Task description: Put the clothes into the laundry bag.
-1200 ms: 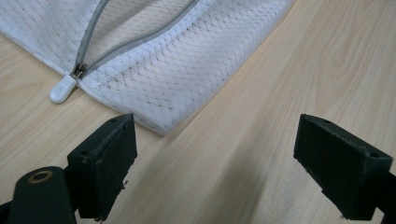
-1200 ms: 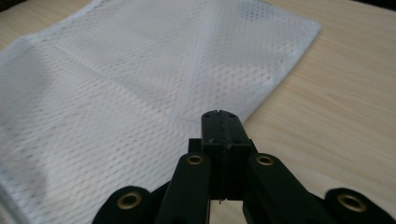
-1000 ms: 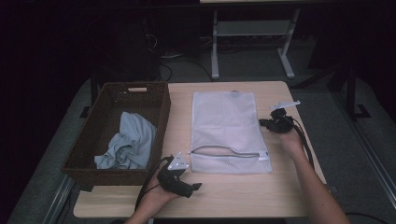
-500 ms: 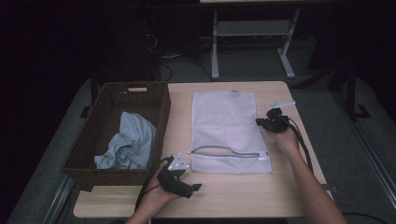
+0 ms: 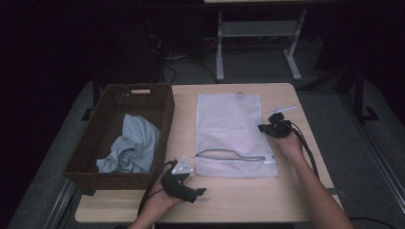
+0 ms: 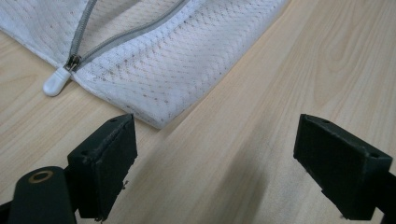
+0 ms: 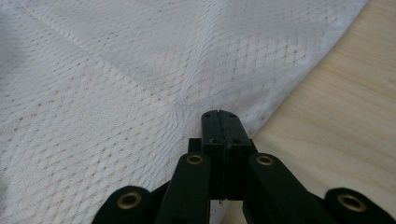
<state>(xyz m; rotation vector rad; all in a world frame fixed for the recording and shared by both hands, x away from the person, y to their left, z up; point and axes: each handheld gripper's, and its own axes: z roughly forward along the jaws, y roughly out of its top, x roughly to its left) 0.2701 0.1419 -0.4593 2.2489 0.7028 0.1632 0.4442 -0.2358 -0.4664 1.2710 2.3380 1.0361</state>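
Both forearms are bare, with no sleeves showing. The left gripper (image 5: 198,192) is black, with a grey three-cornered plate on top and a thin black cable trailing back along the arm. Its two jaws are blocky black pads with small screw holes, and a brass-ringed pivot sits low on one arm. The right gripper (image 5: 261,127) is black too, apparently with a pale plate, a dark cable, and four brass-ringed pivots.

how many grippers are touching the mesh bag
1. The right gripper is pinched shut on the mesh bag at its right edge; the left gripper rests open beside its near-left corner.
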